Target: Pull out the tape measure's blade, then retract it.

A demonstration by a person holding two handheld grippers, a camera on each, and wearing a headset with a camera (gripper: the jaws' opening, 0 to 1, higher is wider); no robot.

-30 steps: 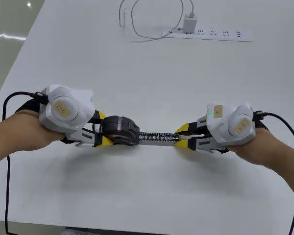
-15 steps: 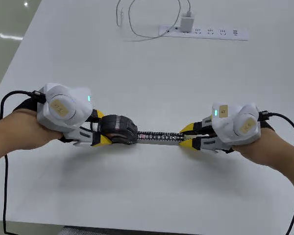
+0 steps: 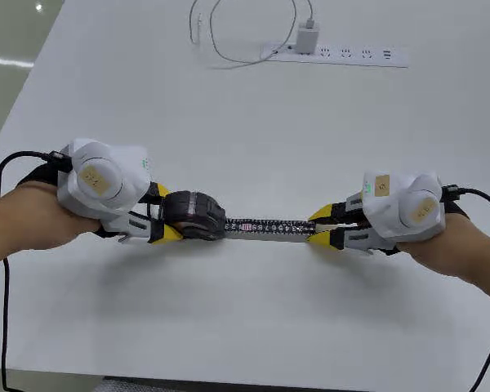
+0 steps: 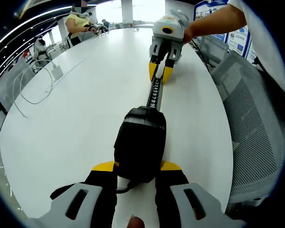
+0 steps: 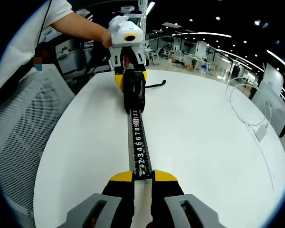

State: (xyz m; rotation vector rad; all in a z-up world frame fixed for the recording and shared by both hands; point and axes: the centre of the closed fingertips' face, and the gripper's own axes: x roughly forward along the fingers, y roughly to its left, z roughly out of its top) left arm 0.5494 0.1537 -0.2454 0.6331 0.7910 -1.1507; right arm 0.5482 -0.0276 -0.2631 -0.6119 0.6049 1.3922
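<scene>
Case [image 3: 194, 216] sitting clamped in left gripper [image 3: 171, 215] | right gripper [image 3: 317, 227] pinching blade [image 3: 269, 226] end | blade likely thin, springy, slippery

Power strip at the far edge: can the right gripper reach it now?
Probably not yet: the right gripper is shut on the blade drawn from the case in the left gripper. The table toward the power strip is bare; only that grip hinders.

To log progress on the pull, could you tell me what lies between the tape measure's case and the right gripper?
The pulled-out blade spans it, from the case to the right gripper; the head view shows this.
</scene>
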